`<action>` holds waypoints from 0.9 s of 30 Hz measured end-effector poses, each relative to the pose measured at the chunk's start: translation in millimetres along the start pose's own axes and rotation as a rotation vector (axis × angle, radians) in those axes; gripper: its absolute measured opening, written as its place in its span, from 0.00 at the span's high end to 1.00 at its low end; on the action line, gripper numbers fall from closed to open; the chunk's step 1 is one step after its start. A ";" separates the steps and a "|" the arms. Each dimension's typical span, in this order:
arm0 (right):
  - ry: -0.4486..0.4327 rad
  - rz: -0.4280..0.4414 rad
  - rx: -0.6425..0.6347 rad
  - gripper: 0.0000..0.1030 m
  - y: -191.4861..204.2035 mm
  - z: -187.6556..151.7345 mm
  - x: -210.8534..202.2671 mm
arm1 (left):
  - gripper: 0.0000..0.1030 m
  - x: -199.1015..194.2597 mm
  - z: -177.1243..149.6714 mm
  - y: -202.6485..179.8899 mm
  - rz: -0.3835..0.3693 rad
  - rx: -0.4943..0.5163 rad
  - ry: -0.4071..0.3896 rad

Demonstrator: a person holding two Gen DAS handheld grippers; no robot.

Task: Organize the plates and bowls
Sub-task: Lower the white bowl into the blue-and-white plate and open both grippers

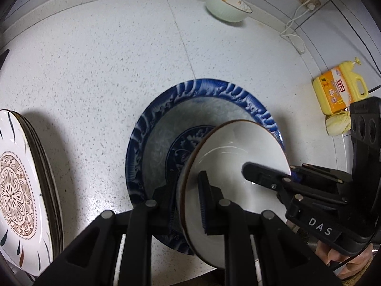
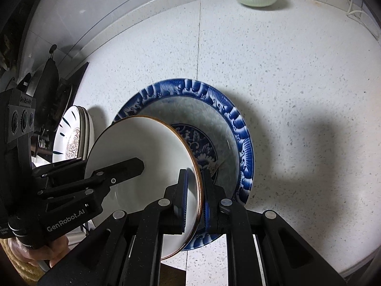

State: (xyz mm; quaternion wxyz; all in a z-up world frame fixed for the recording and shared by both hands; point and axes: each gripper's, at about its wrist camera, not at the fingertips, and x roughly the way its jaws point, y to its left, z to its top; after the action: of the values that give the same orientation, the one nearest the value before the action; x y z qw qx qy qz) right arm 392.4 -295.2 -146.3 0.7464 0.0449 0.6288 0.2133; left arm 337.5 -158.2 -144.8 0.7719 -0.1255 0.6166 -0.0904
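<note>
white bowl (image 1: 238,147) rim gripped (both tools), over blue plate (image 1: 214,90)

Hidden and cut-off items, both wrist views

White bowl (image 1: 235,147): lower rim hidden behind the left gripper (image 1: 188,190); it covers the four-o'clock part of the blue patterned plate (image 1: 152,128), so contact between them cannot be told. Stack of patterned plates (image 1: 21,186): cut off at nine o'clock, count unclear. Yellow bottle (image 1: 338,93): label too small to read, base partly behind the right gripper (image 1: 291,172). Hand (image 1: 343,257): mostly out of frame at four o'clock. Dark utensils (image 2: 50,81) at ten o'clock, right view: too dim to identify.
</note>
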 end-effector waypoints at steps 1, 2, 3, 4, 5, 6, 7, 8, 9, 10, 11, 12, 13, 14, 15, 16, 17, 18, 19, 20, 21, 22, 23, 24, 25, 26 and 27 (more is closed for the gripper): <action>0.001 0.001 0.003 0.90 1.0 -1.3 2.9 | 0.84 2.5 0.1 0.4 0.000 -0.001 0.004; 0.003 0.002 0.007 0.90 2.0 -1.1 6.2 | 0.84 5.1 -0.1 1.0 0.001 0.000 0.006; 0.006 0.004 0.011 0.90 0.4 -1.7 8.1 | 0.84 6.6 -0.2 1.9 -0.002 0.000 0.004; 0.003 0.005 0.012 0.90 -0.6 -2.1 9.0 | 0.84 7.5 0.2 2.2 -0.004 0.001 0.004; -0.001 -0.001 0.007 0.90 -0.1 -2.1 8.4 | 0.84 8.4 1.0 2.2 -0.005 0.003 0.001; -0.004 -0.006 0.004 0.90 -0.7 -2.0 7.8 | 0.84 8.7 2.4 1.8 -0.004 0.006 -0.001; -0.007 -0.010 0.003 0.90 -0.5 -1.2 8.0 | 0.84 9.5 3.2 2.5 -0.007 0.006 -0.003; -0.009 -0.011 0.003 0.90 -0.4 -0.2 8.0 | 0.84 10.0 4.3 1.6 -0.009 0.006 -0.005; -0.012 -0.013 0.004 0.90 1.8 0.2 9.1 | 0.84 10.4 4.8 1.1 -0.009 0.011 -0.008; -0.013 -0.018 0.002 0.90 2.3 1.1 8.9 | 0.84 10.9 4.6 0.6 -0.008 0.017 -0.011; -0.014 -0.019 0.003 0.90 2.1 0.9 9.2 | 0.84 11.3 5.2 0.2 -0.008 0.021 -0.012; -0.015 -0.020 0.003 0.90 1.9 1.2 9.3 | 0.84 11.5 5.6 -0.4 -0.008 0.025 -0.013; -0.015 -0.024 0.001 0.90 2.4 1.4 9.0 | 0.84 12.1 5.8 -1.0 -0.007 0.029 -0.014; -0.016 -0.027 0.001 0.90 2.6 1.4 8.6 | 0.83 12.4 5.8 -1.6 -0.007 0.033 -0.016; -0.017 -0.030 0.002 0.90 2.6 1.0 9.2 | 0.83 12.5 5.8 -2.1 -0.006 0.036 -0.018; -0.017 -0.031 0.003 0.90 2.0 0.8 9.2 | 0.83 12.7 5.5 -2.8 -0.004 0.043 -0.019; -0.017 -0.030 0.006 0.90 1.5 0.5 8.9 | 0.83 13.1 5.0 -3.7 -0.003 0.046 -0.020; -0.016 -0.030 0.008 0.90 -0.1 1.0 8.8 | 0.82 13.3 4.6 -3.7 -0.002 0.047 -0.021; -0.017 -0.031 0.011 0.90 -0.1 0.9 8.6 | 0.82 13.5 4.9 -4.4 -0.001 0.049 -0.021; -0.017 -0.032 0.013 0.90 -1.2 1.2 8.4 | 0.81 13.6 5.0 -5.0 0.000 0.054 -0.022; -0.017 -0.032 0.017 0.90 -0.6 1.0 8.8 | 0.81 13.8 4.8 -5.1 0.000 0.056 -0.023; -0.021 -0.036 0.019 0.90 -1.1 1.3 7.6 | 0.81 13.9 4.9 -5.0 -0.002 0.054 -0.023; -0.026 -0.040 0.023 0.90 -0.9 1.9 6.6 | 0.81 13.9 3.8 -5.2 -0.002 0.054 -0.024; -0.034 -0.042 0.026 0.90 -2.0 2.5 4.4 | 0.81 13.9 3.4 -5.7 0.001 0.058 -0.026; -0.039 -0.044 0.029 0.90 -2.2 2.9 3.0 | 0.82 13.7 2.8 -5.1 0.006 0.061 -0.028; -0.041 -0.041 0.031 0.90 -2.9 3.5 1.6 | 0.82 12.9 2.4 -4.3 0.003 0.060 -0.032; -0.042 -0.042 0.030 0.90 -3.0 3.5 0.6 | 0.82 11.9 1.9 -3.2 0.000 0.057 -0.033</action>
State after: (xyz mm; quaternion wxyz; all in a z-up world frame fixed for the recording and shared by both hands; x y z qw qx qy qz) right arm 396.6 -296.9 -147.1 0.7632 0.0471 0.6167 0.1871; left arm 342.0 -164.6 -154.5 0.7853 -0.1050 0.6010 -0.1055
